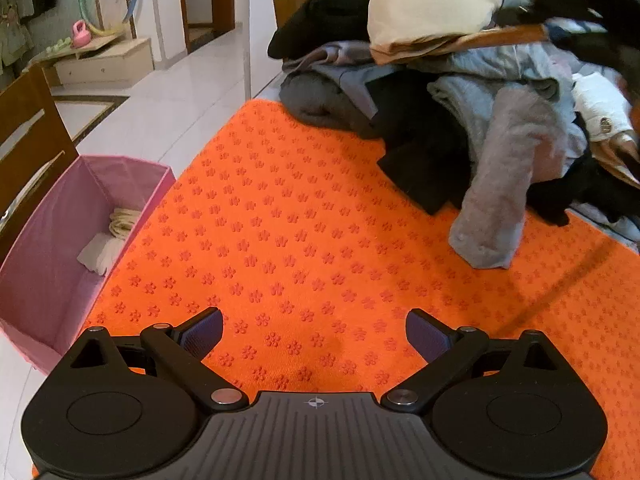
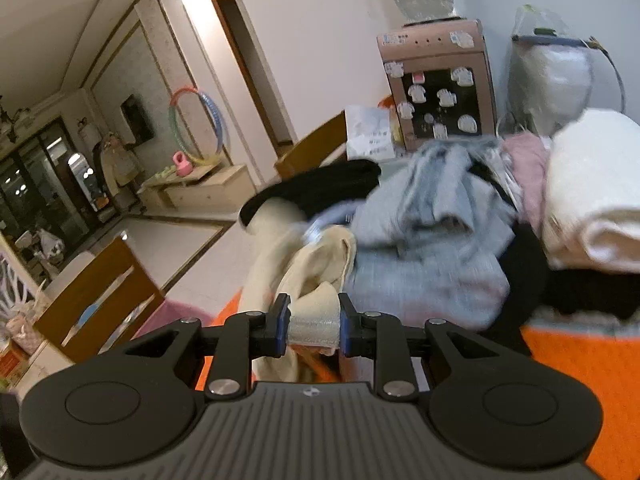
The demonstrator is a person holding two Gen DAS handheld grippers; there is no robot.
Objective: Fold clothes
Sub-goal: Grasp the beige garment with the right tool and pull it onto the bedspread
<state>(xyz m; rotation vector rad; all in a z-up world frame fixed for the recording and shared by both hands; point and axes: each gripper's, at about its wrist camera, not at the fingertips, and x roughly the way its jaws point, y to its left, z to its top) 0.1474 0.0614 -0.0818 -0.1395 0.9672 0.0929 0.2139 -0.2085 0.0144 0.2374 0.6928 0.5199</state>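
Observation:
A heap of clothes (image 1: 480, 112) in grey, black and white lies at the far end of the orange mat (image 1: 288, 216). My left gripper (image 1: 314, 334) hovers open over bare mat, nothing between its fingers. My right gripper (image 2: 314, 326) is shut on a bunched fold of a cream garment (image 2: 316, 268), lifted above the heap; that cream garment (image 1: 428, 8) hangs over the pile in the left wrist view, with the right gripper (image 1: 592, 12) a dark blur at top right. A grey sleeve (image 1: 500, 196) trails from the heap onto the mat.
A pink fabric bin (image 1: 68, 240) with folded pale items stands left of the mat, a wooden chair (image 1: 28, 140) behind it. A water dispenser (image 2: 436, 80) and another chair (image 2: 312, 148) stand beyond the heap. Tiled floor (image 1: 168, 92) lies to the left.

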